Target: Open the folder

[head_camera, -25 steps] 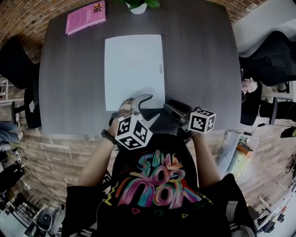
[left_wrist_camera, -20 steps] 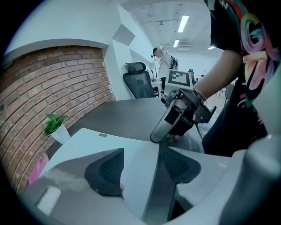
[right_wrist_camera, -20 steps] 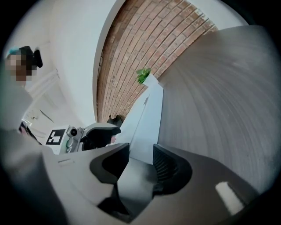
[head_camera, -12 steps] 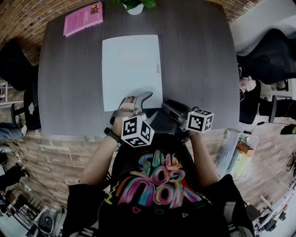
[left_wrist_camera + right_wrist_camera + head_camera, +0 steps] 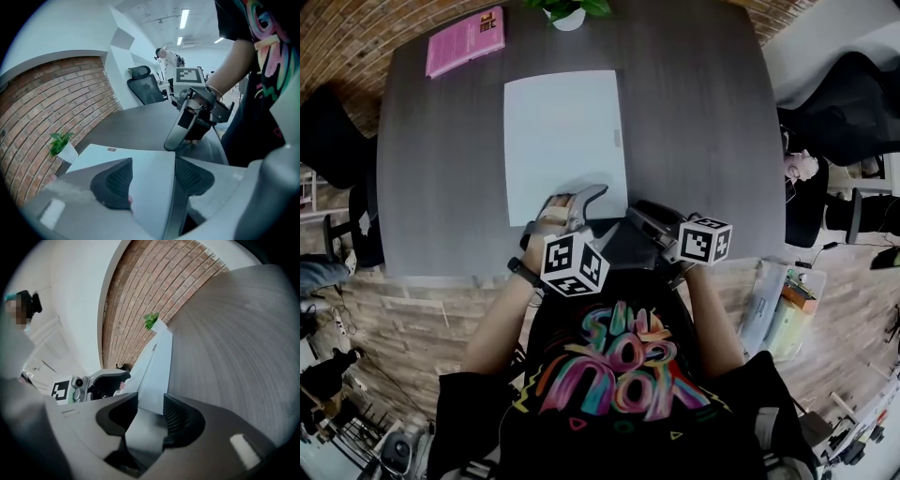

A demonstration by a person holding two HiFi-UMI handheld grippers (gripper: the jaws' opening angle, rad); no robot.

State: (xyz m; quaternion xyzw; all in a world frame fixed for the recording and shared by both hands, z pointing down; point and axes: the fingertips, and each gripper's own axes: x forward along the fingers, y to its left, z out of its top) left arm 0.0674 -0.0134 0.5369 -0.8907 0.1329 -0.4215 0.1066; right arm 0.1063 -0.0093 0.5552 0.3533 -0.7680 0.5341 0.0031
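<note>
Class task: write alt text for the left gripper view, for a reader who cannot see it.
The left claw, jaws open, straddles one edge of a pale folder lying flat on a dark table. Beyond it, the right claw sits near the folder's corner; a potted plant stands by a brick wall.

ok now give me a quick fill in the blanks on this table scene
1. The book at the table's far left corner is ___.
2. The plant stands in a ___ pot.
3. Between the left gripper's fingers lies the edge of the ___.
4. The wall beyond the plant is made of ___.

Missing words: pink; white; folder; brick.
</note>
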